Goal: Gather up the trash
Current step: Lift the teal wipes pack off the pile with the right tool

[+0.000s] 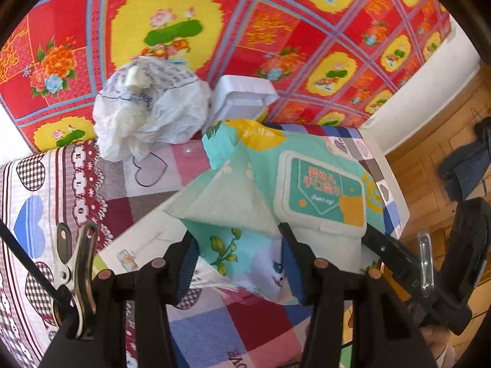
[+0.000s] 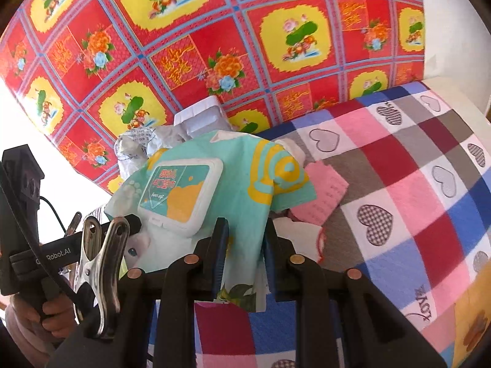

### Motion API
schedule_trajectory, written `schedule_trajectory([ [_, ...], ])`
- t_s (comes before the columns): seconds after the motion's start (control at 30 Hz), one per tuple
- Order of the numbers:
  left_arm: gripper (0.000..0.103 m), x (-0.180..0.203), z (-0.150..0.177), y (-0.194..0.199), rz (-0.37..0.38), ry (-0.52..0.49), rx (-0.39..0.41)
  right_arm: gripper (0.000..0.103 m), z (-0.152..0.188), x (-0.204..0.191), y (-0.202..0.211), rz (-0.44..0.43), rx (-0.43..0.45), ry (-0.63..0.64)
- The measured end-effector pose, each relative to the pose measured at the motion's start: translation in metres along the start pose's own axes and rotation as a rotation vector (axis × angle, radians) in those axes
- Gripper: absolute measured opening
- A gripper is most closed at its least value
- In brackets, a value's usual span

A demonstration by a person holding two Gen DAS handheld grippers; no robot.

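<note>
Above the checked bedsheet [image 2: 399, 184], left gripper [image 1: 239, 245] and right gripper [image 2: 245, 245] fingers both clench the wipes pack [image 1: 276, 178] (crumpled bag [image 1: 147, 113] at 11 o'clock)

Crumpled bag [image 1: 147, 107] and foam box [image 1: 242, 98] crowd the far edge; checked bedsheet [image 2: 414, 184] rightward lies open

Both views are bright, lit by strong daylight — colours come out saturated. The white wall [image 2: 454, 30] at the upper right of the right wrist view and the pale patch at its left edge are blown out to glare. Fisheye distortion bends the red floral sheet [image 1: 245, 30] near the rim, with dark vignette corners. Slight motion blur softens print on the wipes pack [image 1: 319, 190] — shadows stay soft.
</note>
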State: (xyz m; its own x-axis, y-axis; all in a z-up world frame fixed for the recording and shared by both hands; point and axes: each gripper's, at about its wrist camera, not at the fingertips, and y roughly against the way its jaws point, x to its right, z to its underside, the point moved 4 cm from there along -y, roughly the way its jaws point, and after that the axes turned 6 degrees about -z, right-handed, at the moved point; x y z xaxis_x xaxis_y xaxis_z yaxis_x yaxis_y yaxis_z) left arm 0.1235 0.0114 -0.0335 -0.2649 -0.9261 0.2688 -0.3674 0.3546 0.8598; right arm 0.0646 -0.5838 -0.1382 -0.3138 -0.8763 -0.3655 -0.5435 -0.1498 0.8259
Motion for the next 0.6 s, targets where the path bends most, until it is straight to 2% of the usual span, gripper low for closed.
schedule_trajectory([
  [0.27,0.052,0.037,0.016,0.011,0.023,-0.026,-0.001,0.023,0.011,0.023,0.039,0.003,0.058,-0.024],
  [0.6,0.052,0.102,0.032,0.02,0.036,-0.085,0.015,0.023,0.022,0.063,0.089,0.01,0.109,-0.052],
])
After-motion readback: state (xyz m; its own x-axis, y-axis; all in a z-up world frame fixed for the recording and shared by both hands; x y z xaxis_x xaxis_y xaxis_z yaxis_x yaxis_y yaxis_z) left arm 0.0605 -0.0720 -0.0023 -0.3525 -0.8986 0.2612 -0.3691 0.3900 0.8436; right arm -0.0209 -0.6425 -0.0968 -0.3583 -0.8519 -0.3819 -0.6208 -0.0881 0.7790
